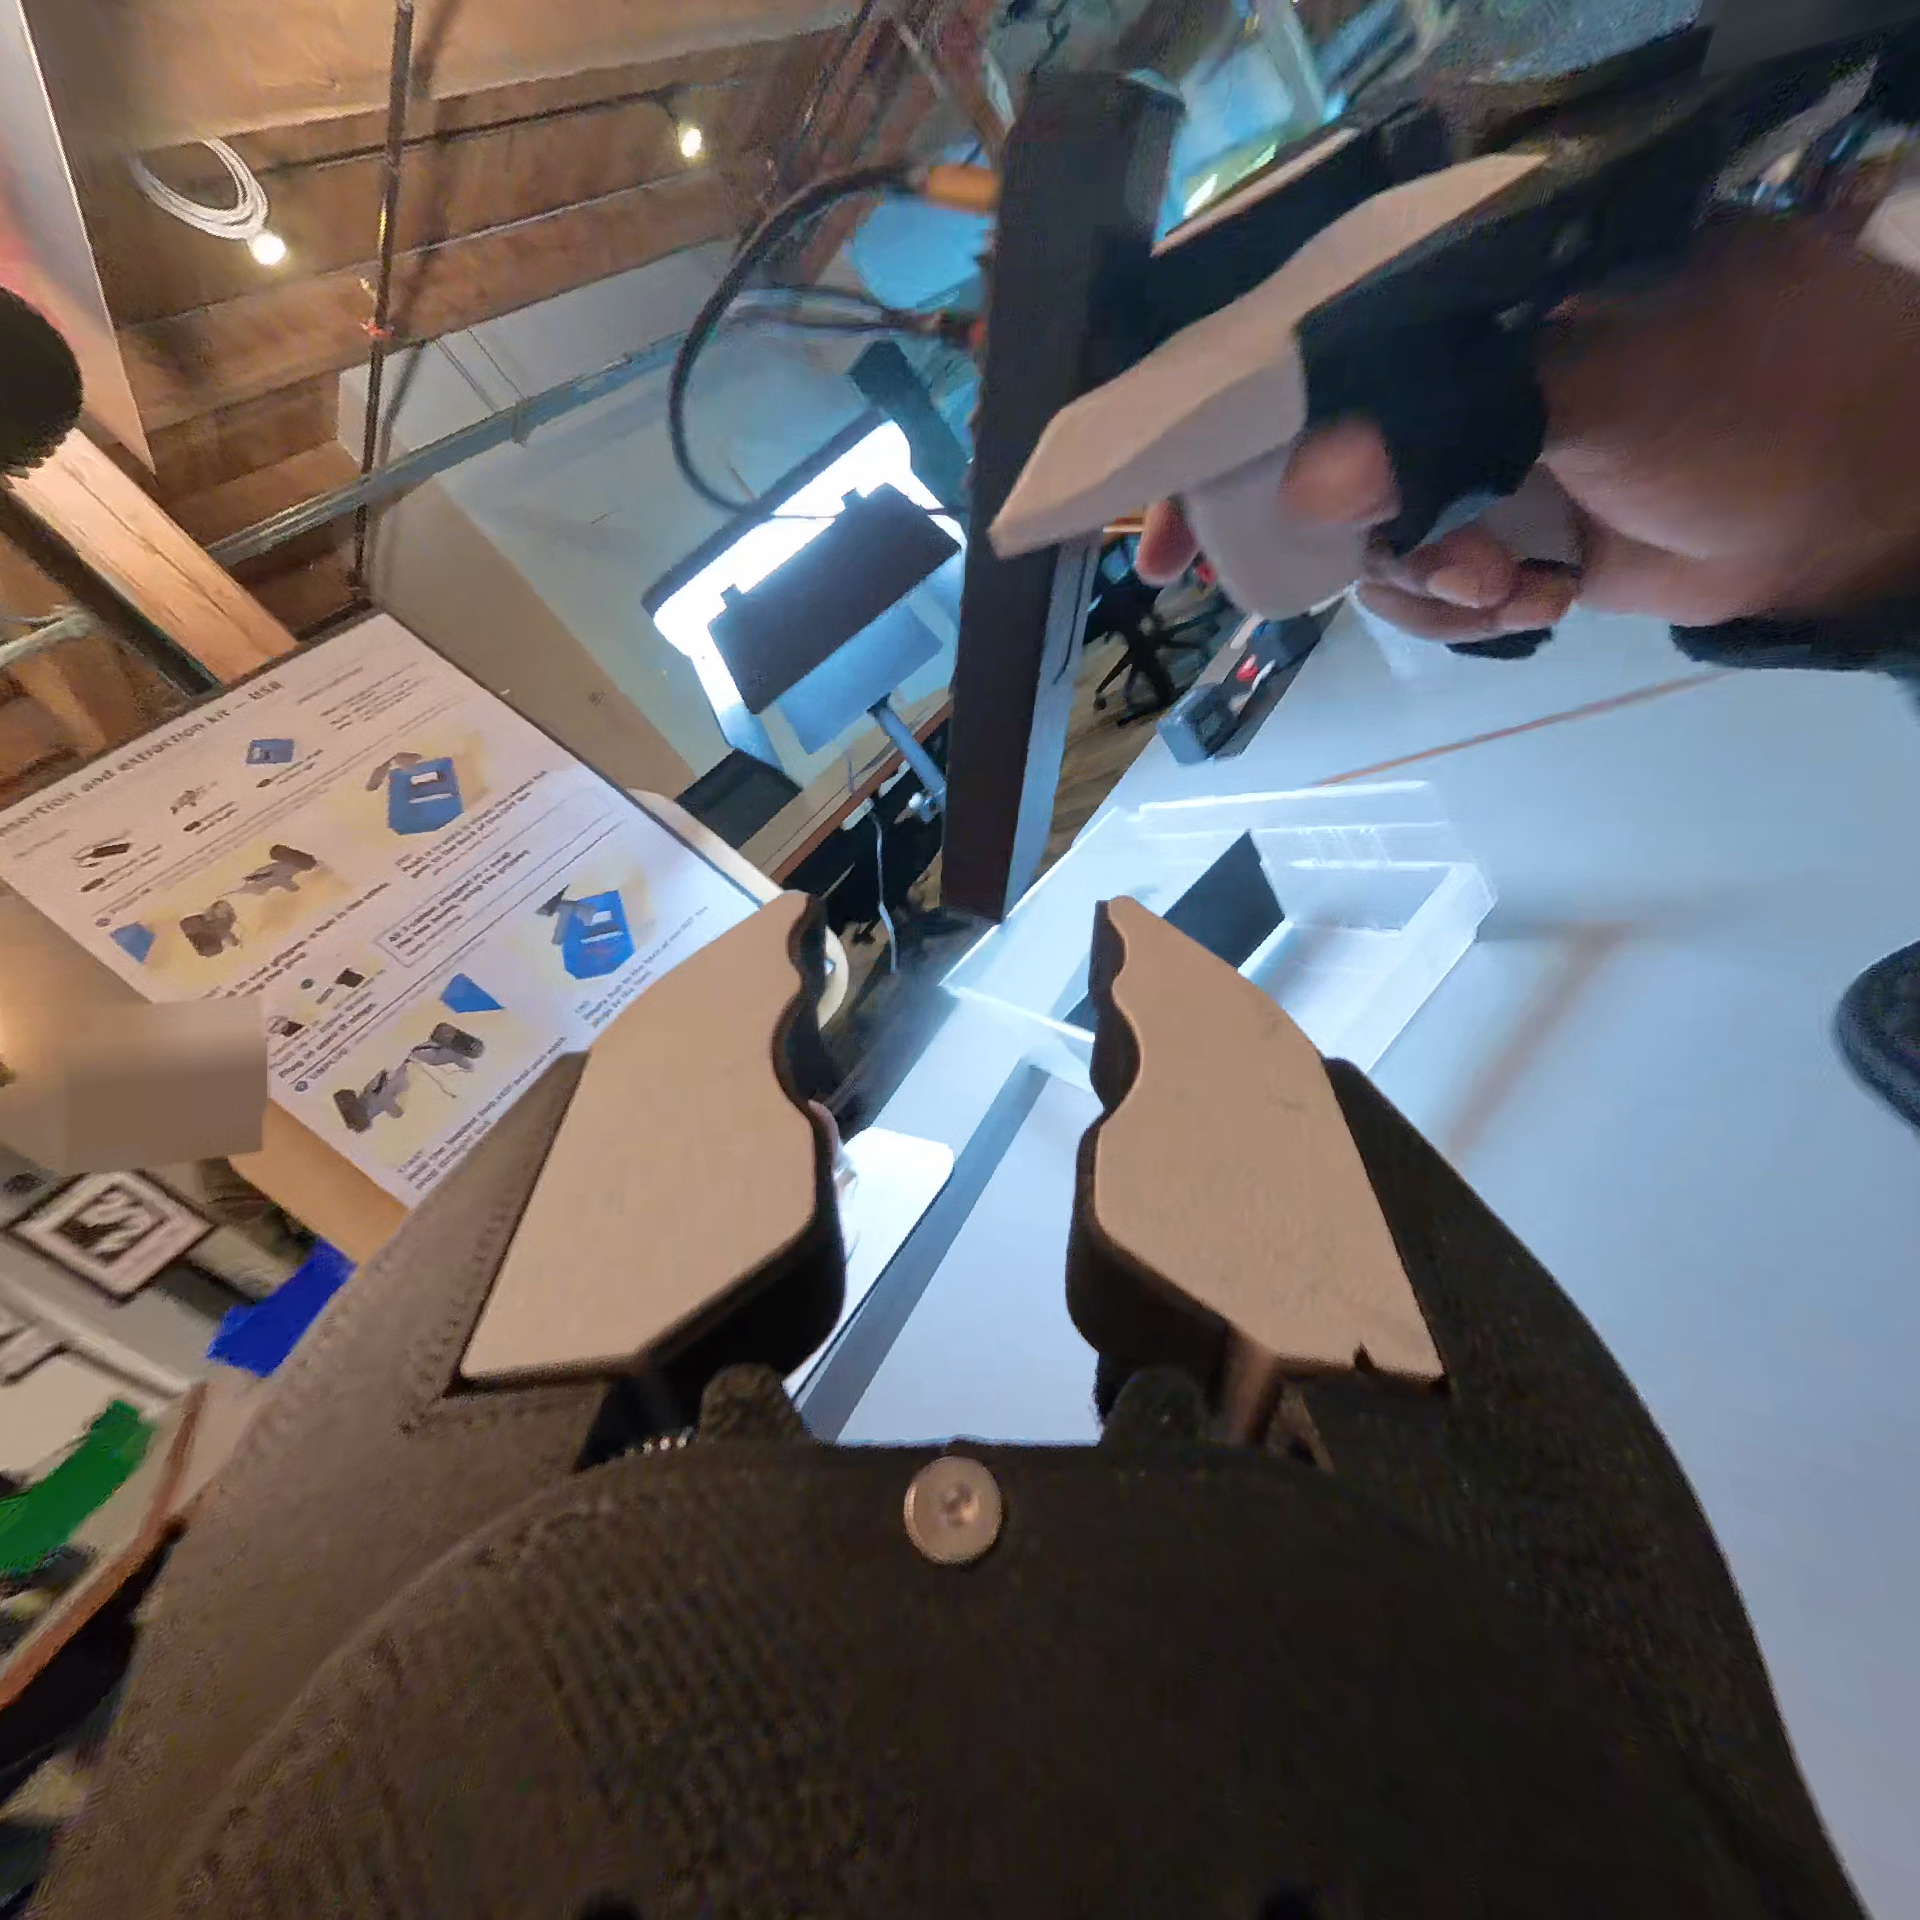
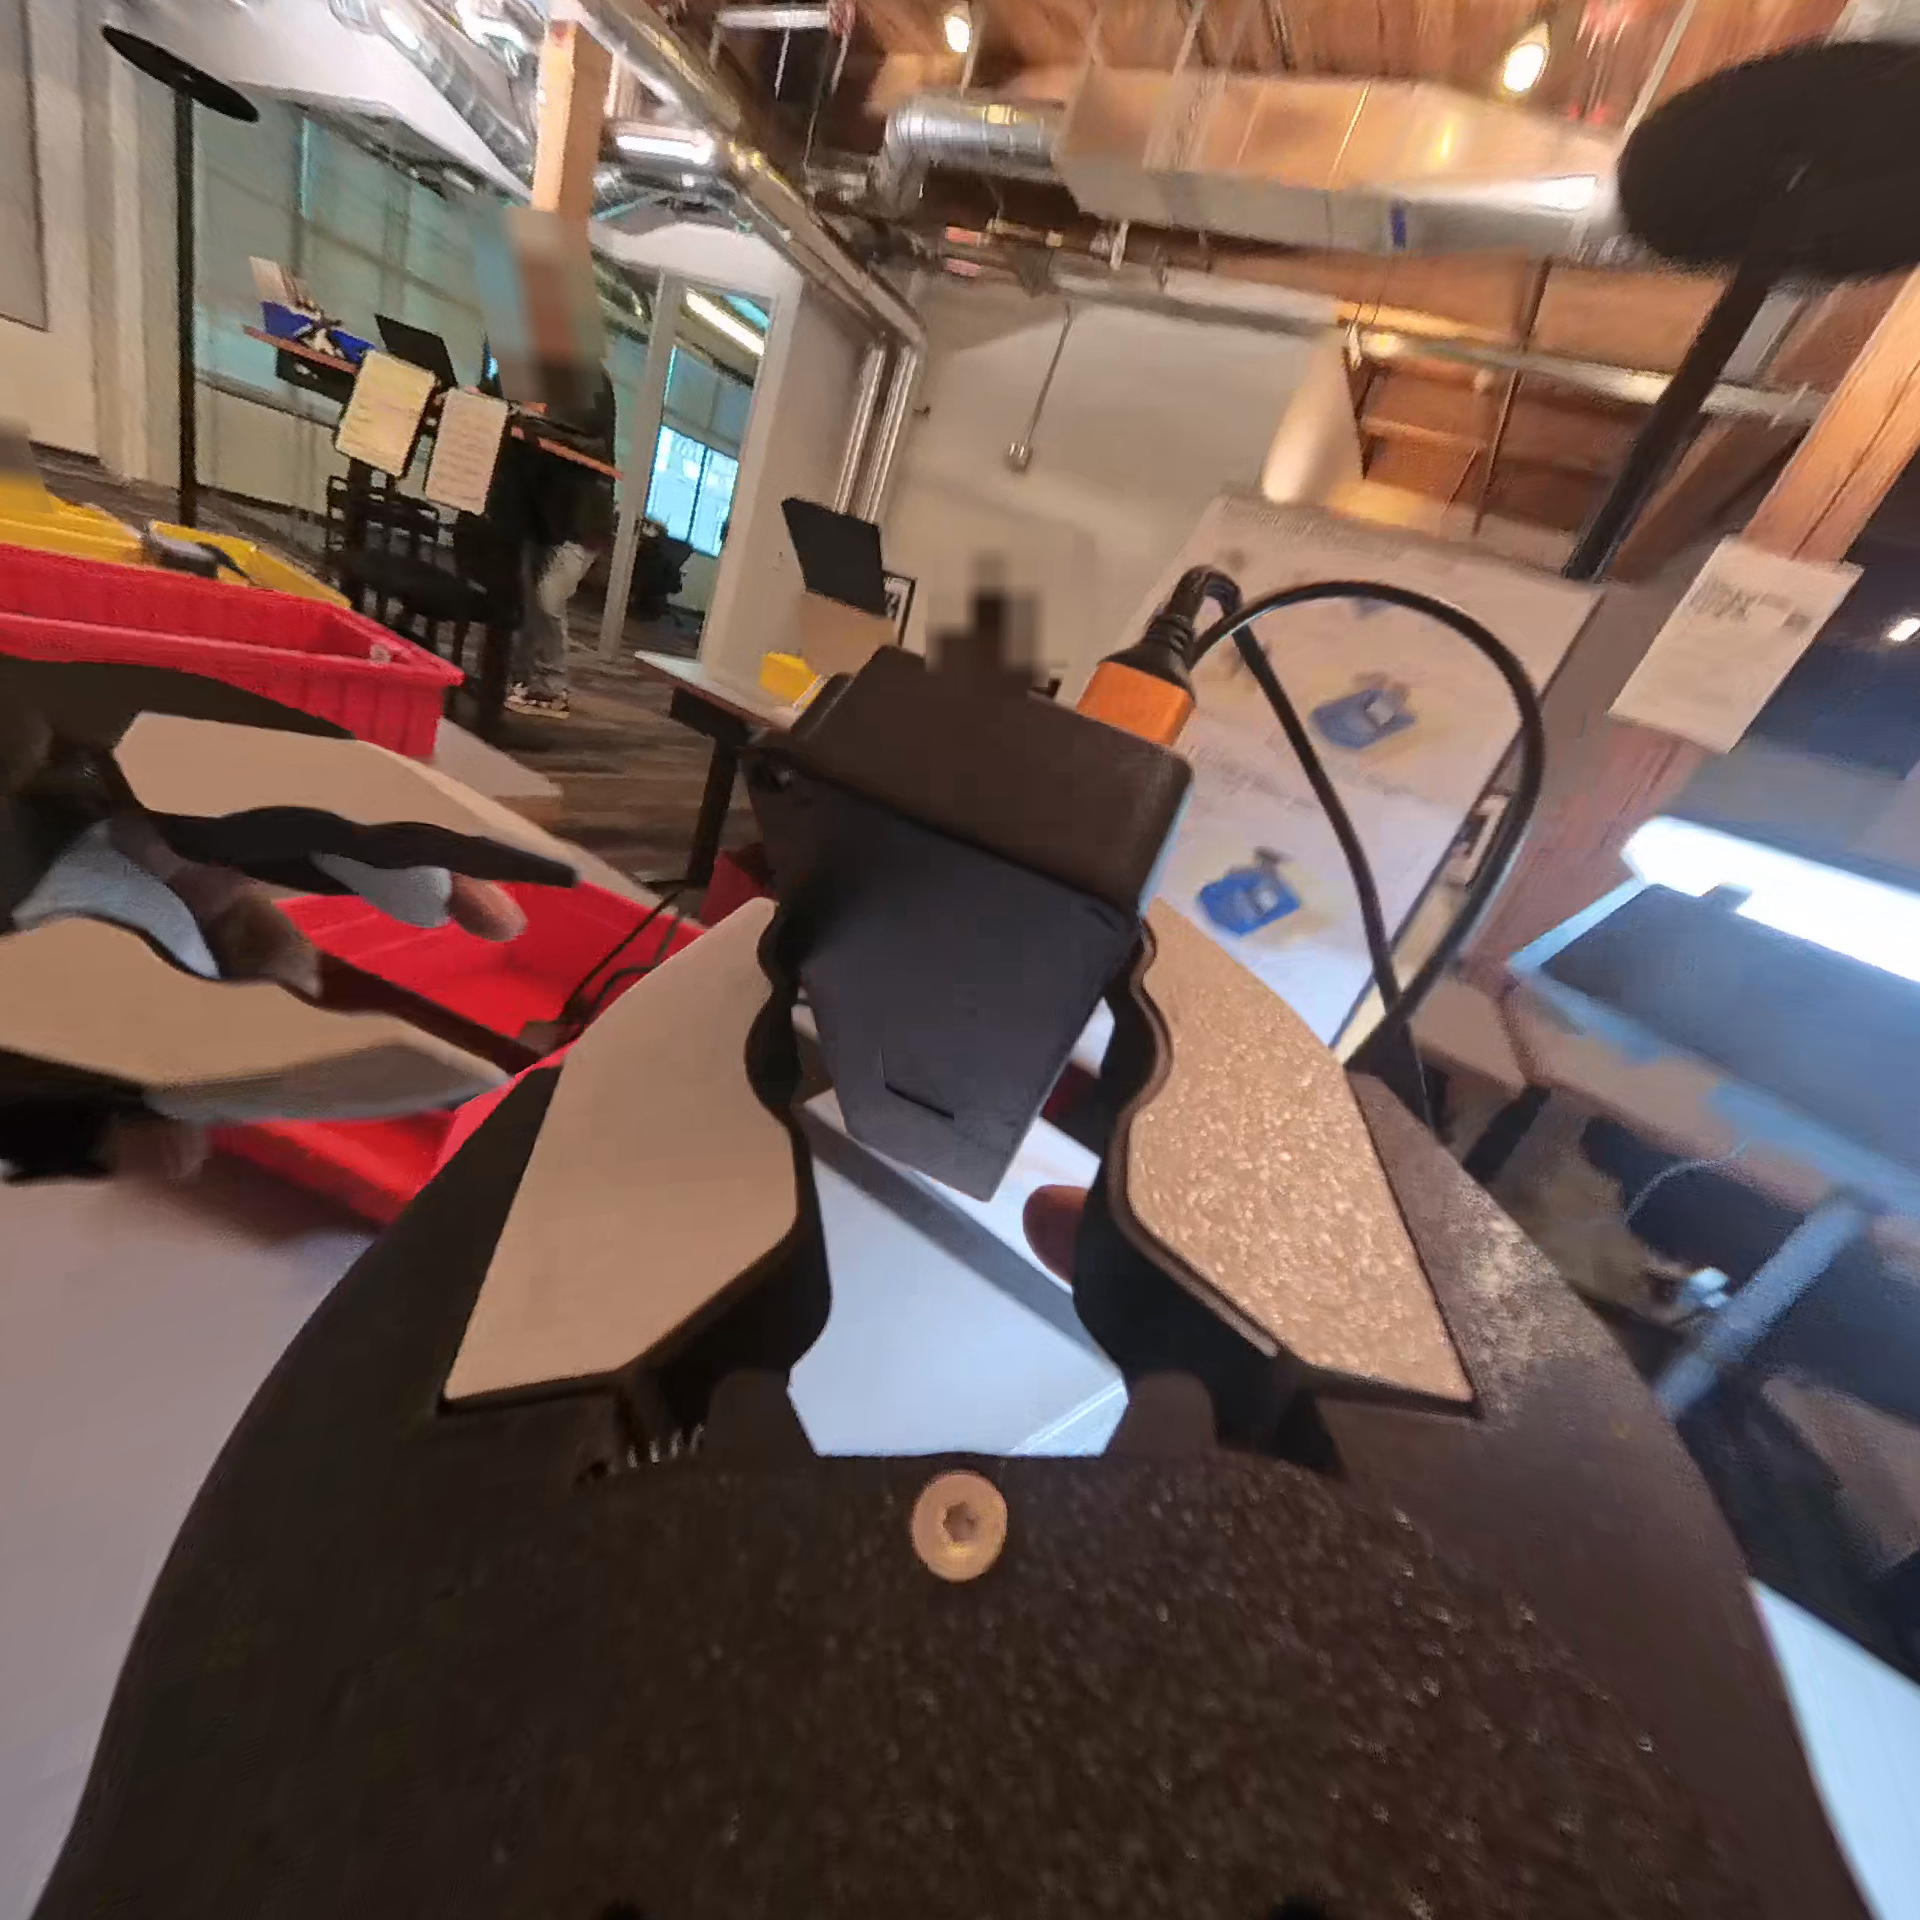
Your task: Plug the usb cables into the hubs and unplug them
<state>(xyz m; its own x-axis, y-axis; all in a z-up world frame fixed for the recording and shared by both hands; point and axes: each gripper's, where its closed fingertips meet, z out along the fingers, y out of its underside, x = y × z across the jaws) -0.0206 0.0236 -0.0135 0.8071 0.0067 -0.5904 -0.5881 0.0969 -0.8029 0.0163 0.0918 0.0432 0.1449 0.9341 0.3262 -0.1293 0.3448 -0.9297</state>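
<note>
We see the right gripper (image 2: 951,966) clamped on a black hub (image 2: 966,935), a matte boxy plastic block with a tapered lower end, lifted clear of the white counter (image 2: 156,1351). Its flat beige fingers (image 2: 644,1143) have wavy inner edges; the right one looks grainy and speckled. An orange USB plug (image 2: 1138,691) sits in the hub's top far corner, and its thin black cable (image 2: 1496,831) arcs up and over to the right, then drops behind the gripper.

The left gripper (image 1: 951,935) is open, with a wide gap between its smooth beige fingers (image 1: 675,1174) and nothing between them. It is tilted, pointing past the counter's edge. In the right wrist view it shows at the left, held in a hand (image 2: 239,914) wearing a black fingerless glove.

Counter surface is smooth, glossy white (image 1: 1610,1143). A clear plastic tray (image 1: 1382,883) sits near its far edge with something dark beside it; we cannot tell what. A black power strip (image 1: 1236,696) lies farther along.

Red ribbed plastic bins (image 2: 260,644) sit at the counter's left side, with a yellow one (image 2: 62,530) behind. An instruction poster (image 1: 343,883) on a board stands past the counter. The room has exposed wood beams, metal ductwork (image 2: 1039,135) and spot lights.
</note>
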